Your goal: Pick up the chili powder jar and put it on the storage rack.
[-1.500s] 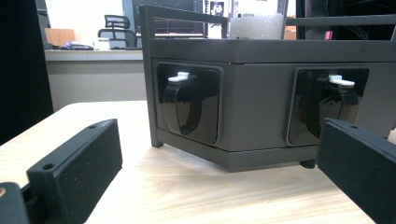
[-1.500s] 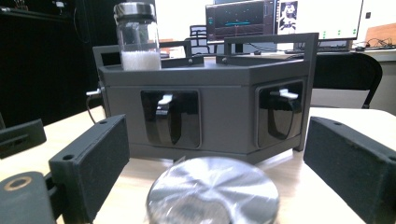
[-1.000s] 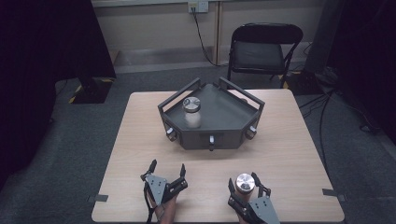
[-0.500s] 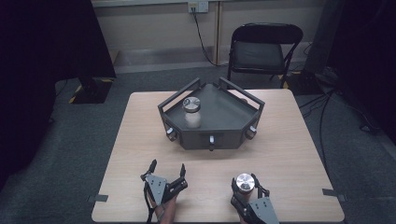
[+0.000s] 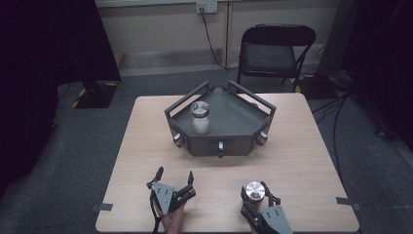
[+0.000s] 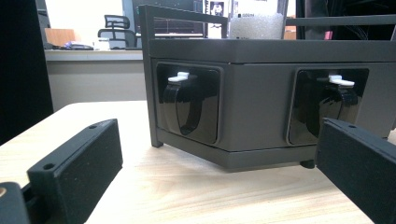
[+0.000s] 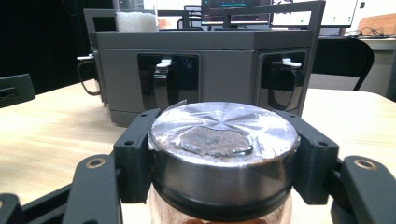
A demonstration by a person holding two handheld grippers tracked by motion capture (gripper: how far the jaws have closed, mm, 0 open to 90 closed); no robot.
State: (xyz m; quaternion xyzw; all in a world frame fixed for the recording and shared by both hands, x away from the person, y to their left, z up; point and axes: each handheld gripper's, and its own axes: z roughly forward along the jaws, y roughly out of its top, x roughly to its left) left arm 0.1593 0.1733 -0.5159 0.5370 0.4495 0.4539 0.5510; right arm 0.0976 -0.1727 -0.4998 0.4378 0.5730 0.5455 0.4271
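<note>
Right gripper (image 5: 256, 196) clamped on a jar (image 5: 254, 191) at the near right of the table (image 5: 302, 161), jaws having just closed onto it, 1 black pad pressed against each side of the lid. Jar upright between the jaws: round metal lid, shiny and silver, with a crinkled foil seal on top and a dark grey torn patch at its middle; dark band round the lid's rim; clear glass below, with a hint of brownish contents at the very bottom of the right gripper view, too little visible to identify. Ahead of the jaws, well apart, a dark grey tray (image 5: 243, 122) with rails and knobs, carrying a 2nd jar (image 5: 199, 116) with white contents, ahead and to the left. Left gripper (image 5: 173, 179) beside the right one, jaws spread wide, nothing between them, pointing toward the tray.
</note>
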